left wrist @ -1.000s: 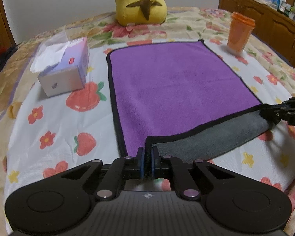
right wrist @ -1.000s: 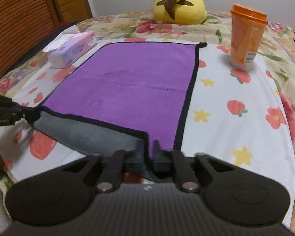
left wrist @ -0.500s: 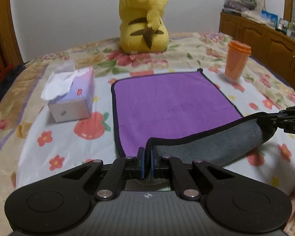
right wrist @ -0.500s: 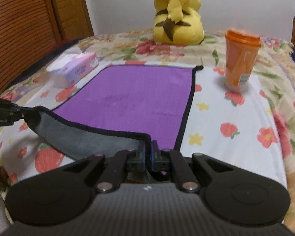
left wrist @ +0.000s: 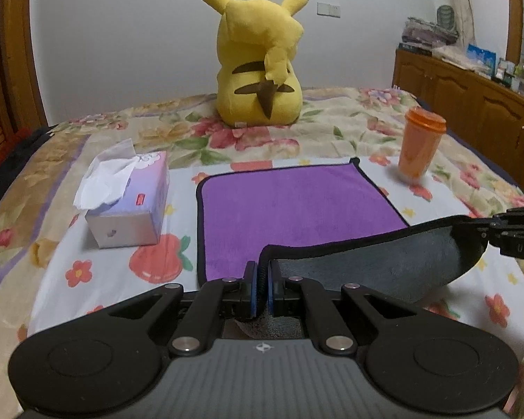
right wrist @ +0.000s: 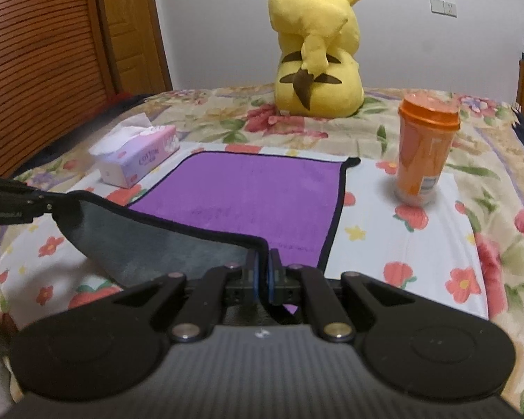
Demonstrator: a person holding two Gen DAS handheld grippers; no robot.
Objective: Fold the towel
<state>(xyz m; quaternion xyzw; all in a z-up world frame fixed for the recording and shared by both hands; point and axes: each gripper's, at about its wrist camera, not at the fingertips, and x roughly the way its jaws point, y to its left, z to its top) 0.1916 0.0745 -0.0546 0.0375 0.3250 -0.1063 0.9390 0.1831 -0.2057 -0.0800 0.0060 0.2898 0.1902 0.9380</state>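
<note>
Evidently soft and light, the towel (left wrist: pixel 297 206) lies beside the tissue box (left wrist: pixel 129 206), its near corners pinched by the closed left gripper (left wrist: pixel 261 288) and right gripper (right wrist: pixel 261 279), sagging between them, so corner holds suit it.

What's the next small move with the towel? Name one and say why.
Probably carry both corners forward toward the far edge. The left gripper and right gripper are each shut on a near corner of the purple towel, whose near edge is raised, grey underside showing; the far half lies flat.
</note>
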